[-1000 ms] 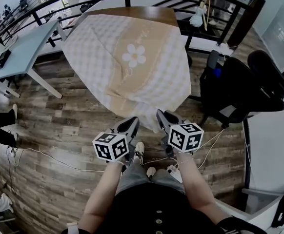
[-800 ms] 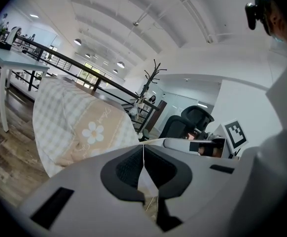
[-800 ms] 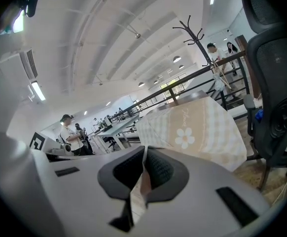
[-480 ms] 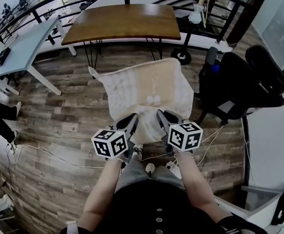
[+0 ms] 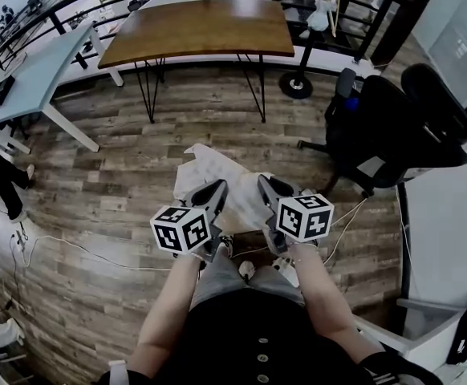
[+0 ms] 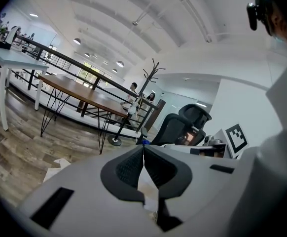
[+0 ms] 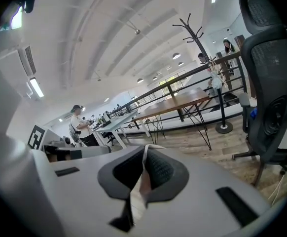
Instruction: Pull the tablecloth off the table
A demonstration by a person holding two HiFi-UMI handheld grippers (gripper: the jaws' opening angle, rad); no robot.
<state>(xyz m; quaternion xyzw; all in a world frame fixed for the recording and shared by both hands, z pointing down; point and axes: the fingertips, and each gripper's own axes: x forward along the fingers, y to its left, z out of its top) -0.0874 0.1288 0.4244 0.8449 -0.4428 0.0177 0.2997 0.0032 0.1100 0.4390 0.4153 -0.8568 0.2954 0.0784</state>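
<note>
Tablecloth [image 5: 205, 167] now off table [image 5: 201, 26], left hand-held gripper [image 5: 214, 192] and right hand-held gripper [image 5: 264, 188] each clamped on it

Tablecloth: the pale cream tablecloth [image 5: 208, 167], lower centre of your head view, is soft matt cloth, creased and crumpled.
Table: the brown rectangular wooden table [image 5: 201, 26], top centre, has a smooth top with a faint sheen and thin black metal rod legs.
Floor: the grey-brown plank floor [image 5: 97, 175] looks like grained, matt wood.
Grippers: your left gripper [image 6: 143, 152] and right gripper [image 7: 144, 157] have smooth matt grey plastic shells; their pads [image 6: 129, 167] are black, finely ribbed and dull.
Chair: the black office chair [image 5: 394, 119], right, has a matt mesh back.
</note>
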